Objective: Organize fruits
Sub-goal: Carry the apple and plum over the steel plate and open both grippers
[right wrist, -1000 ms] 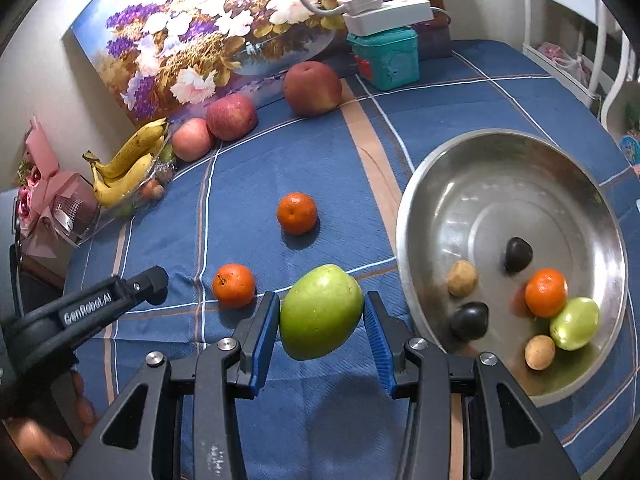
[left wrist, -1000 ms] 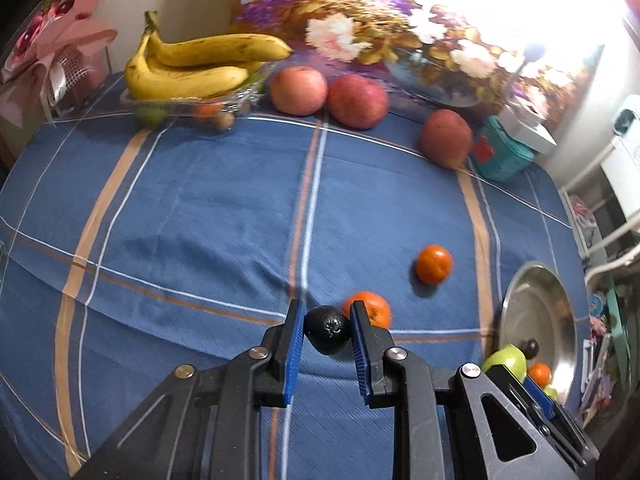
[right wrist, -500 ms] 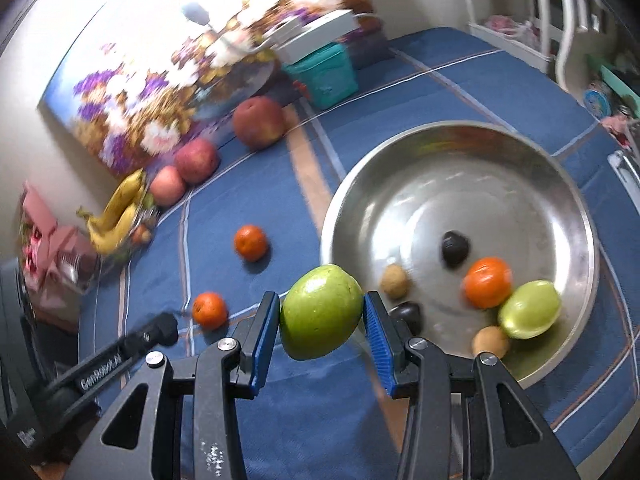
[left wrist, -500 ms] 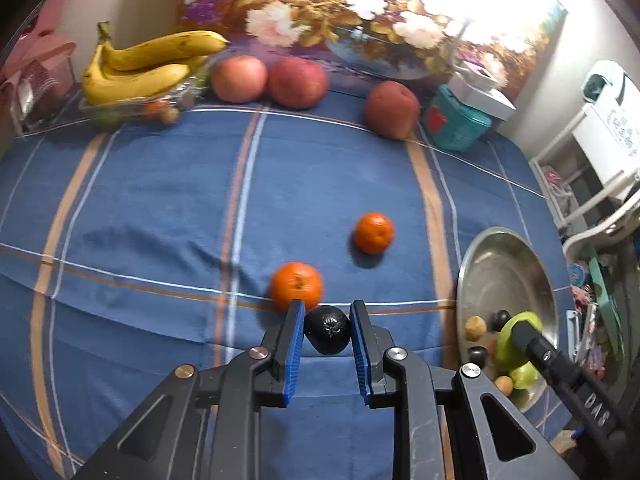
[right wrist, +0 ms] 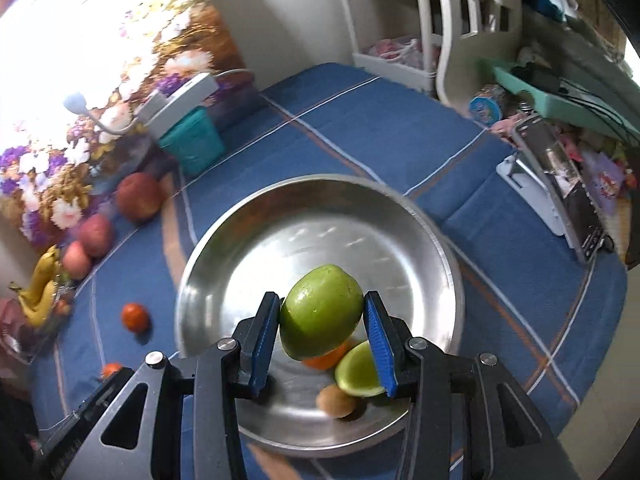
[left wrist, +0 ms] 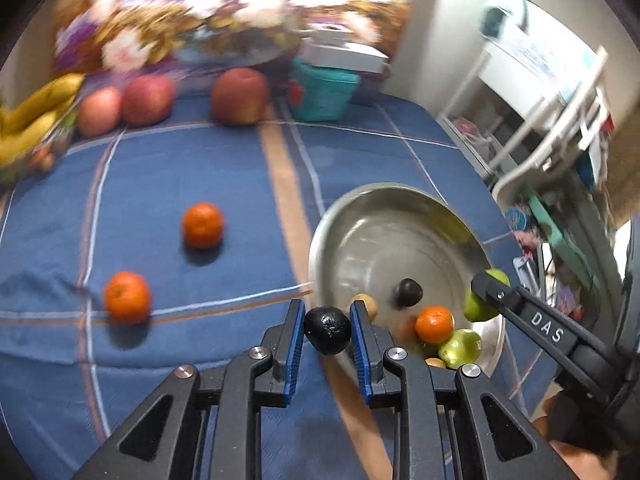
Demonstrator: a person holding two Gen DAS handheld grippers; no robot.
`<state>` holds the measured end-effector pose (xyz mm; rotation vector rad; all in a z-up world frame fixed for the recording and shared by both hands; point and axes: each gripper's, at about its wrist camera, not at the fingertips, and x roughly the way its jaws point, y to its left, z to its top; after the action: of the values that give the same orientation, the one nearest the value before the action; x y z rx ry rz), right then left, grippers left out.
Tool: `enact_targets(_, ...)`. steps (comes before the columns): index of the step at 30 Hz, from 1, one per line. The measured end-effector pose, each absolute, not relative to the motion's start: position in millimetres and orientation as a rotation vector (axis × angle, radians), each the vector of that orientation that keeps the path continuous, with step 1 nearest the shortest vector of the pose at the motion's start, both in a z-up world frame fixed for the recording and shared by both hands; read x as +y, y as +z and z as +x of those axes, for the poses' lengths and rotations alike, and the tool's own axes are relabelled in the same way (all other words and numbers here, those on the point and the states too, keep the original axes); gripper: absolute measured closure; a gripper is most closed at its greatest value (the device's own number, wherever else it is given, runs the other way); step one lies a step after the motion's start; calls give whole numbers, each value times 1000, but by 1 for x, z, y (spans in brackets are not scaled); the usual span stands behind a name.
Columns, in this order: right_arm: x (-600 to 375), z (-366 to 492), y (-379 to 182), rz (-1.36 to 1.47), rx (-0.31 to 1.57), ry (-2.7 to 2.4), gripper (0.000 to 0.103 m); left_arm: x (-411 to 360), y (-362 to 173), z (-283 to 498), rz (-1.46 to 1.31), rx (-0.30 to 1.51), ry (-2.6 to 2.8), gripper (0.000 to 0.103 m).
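While the left gripper (left wrist: 327,330) clamps a black fruit (left wrist: 328,330) between its blue pads at lower centre of the left wrist view, a steel bowl (left wrist: 332,232) sits just right of it on the blue cloth (left wrist: 180,168). Inside the bowl lie a dark fruit (left wrist: 407,292), a tangerine (left wrist: 434,324), a green fruit (left wrist: 460,349) and a tan one (left wrist: 366,305). At right, the right gripper (left wrist: 486,294) reaches in over the bowl's rim, carrying a mango (left wrist: 478,308). Two more tangerines (left wrist: 202,225) (left wrist: 127,297) rest on the cloth at centre left and lower left, well apart from the bowl. Three apples (left wrist: 239,96) line the upper left, with bananas (left wrist: 36,120) at the left edge and a teal box (left wrist: 322,92) top centre.

Seen from the right wrist, the right gripper (right wrist: 323,322) is closed on the mango (right wrist: 320,312), held over the bowl (right wrist: 224,256) at frame centre. Beneath it a green fruit (right wrist: 356,372), a slice of orange skin (right wrist: 324,358) and a tan fruit (right wrist: 335,400) show at lower centre. One tangerine (right wrist: 136,317) lies left of the bowl; apples (right wrist: 139,196) and bananas (right wrist: 38,288) trail up the left side.
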<state>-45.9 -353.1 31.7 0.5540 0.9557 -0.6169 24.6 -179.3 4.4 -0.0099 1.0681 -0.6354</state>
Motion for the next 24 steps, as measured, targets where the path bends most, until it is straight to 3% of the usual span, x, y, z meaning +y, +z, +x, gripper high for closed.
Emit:
enact_targets(12, -366, -41, 14, 490, 955, -663, 58, -198, -9, 31, -24, 981, -688, 78)
enact_targets(22, -370, -40, 4, 493, 985, -667, 58, -202, -20, 33, 3, 1026, -688, 76)
enact_targets(24, -370, -41, 3, 498, 991, -669, 58, -201, -22, 34, -5, 1039, -691, 70)
